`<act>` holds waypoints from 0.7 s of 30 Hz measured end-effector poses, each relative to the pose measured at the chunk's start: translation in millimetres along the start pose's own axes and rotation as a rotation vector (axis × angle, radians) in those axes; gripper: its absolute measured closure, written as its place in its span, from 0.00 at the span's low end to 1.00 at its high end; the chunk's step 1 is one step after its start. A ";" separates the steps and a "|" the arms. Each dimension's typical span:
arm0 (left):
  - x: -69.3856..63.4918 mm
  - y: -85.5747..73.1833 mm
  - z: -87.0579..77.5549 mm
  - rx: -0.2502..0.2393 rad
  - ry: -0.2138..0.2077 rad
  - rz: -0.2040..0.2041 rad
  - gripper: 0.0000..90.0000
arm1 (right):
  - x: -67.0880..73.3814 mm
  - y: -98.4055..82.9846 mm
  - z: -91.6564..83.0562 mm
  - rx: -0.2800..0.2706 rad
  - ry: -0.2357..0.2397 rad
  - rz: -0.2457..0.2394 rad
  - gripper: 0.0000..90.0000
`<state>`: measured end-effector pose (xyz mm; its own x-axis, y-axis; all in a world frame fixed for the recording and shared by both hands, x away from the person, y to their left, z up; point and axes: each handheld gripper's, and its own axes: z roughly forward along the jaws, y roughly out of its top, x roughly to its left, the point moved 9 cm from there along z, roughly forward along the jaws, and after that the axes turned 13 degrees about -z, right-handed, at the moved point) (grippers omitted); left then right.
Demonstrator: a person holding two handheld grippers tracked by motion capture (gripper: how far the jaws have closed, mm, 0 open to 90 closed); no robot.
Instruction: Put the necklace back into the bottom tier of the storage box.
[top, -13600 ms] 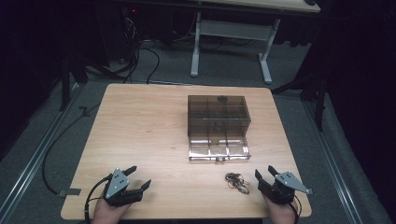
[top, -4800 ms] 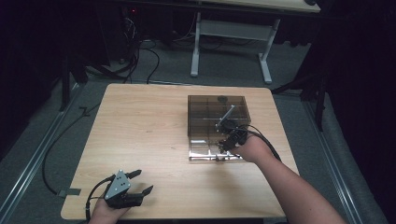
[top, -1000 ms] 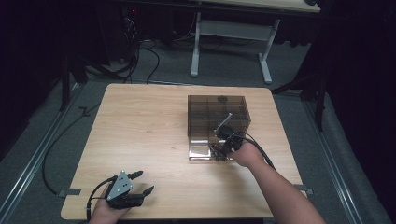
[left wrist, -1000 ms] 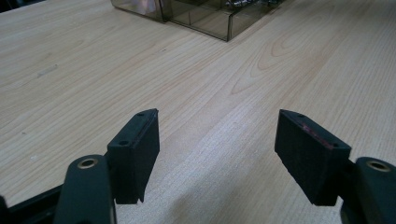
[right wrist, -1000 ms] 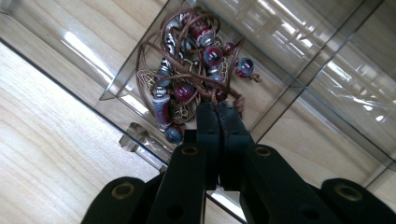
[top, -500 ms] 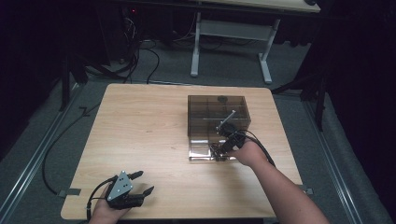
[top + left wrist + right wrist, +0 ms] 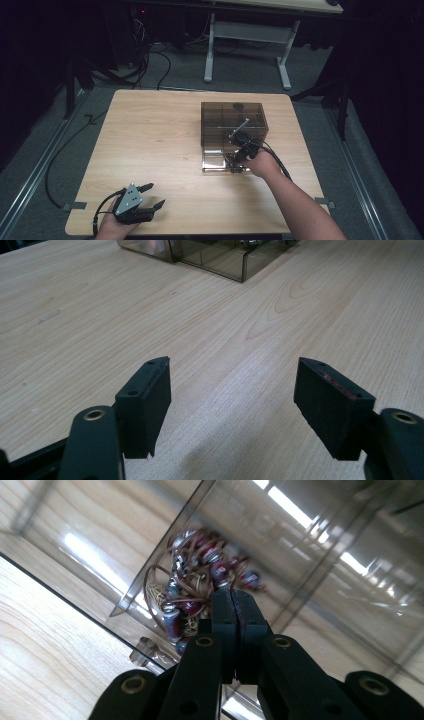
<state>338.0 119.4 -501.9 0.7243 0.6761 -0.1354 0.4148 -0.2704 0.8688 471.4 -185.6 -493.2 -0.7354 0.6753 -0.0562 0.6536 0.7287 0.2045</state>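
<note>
Right claw (image 7: 233,596), pinched shut against the limp, light beaded bracelet (image 7: 197,587) inside the box (image 7: 232,120); its cord looks grabbable.

No text, label, brand, number or sign can be read in any of the views.
</note>
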 end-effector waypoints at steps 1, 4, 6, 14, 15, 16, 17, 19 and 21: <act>-0.1 0.0 0.0 0.000 -0.001 0.000 0.35 | 1.8 -0.9 2.5 0.010 -0.003 0.005 1.00; -0.1 -0.1 -0.1 0.000 -0.001 0.000 0.35 | 2.6 -0.5 6.8 0.014 -0.006 -0.015 1.00; -0.1 0.0 -0.1 0.000 -0.001 0.000 0.35 | 2.6 0.1 6.3 0.015 -0.013 -0.012 0.97; 0.0 0.0 0.1 0.001 0.001 0.000 0.35 | 0.4 2.7 -10.1 -0.016 0.001 0.002 0.89; 0.0 -0.1 0.1 0.001 0.001 0.000 0.35 | 0.6 2.7 -11.6 -0.018 0.003 0.007 0.89; 0.1 0.0 0.1 0.001 0.001 -0.001 0.35 | 0.3 2.5 -12.7 -0.020 0.007 0.000 0.89; 0.2 -0.1 0.2 0.002 0.001 -0.002 0.35 | 0.6 2.3 -13.7 -0.022 0.010 0.005 0.89; 0.3 0.0 0.2 0.001 0.001 -0.002 0.34 | 0.7 2.1 -15.5 -0.024 0.014 0.006 0.88; 0.4 0.0 0.1 0.001 0.002 -0.002 0.34 | 2.8 1.5 -17.8 -0.020 0.015 0.040 0.88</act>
<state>338.4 119.6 -502.0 0.7226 0.6777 -0.1359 0.4168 -0.2703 0.8679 467.2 -184.7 -475.6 -0.7117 0.7017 -0.0332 0.6787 0.6990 0.2254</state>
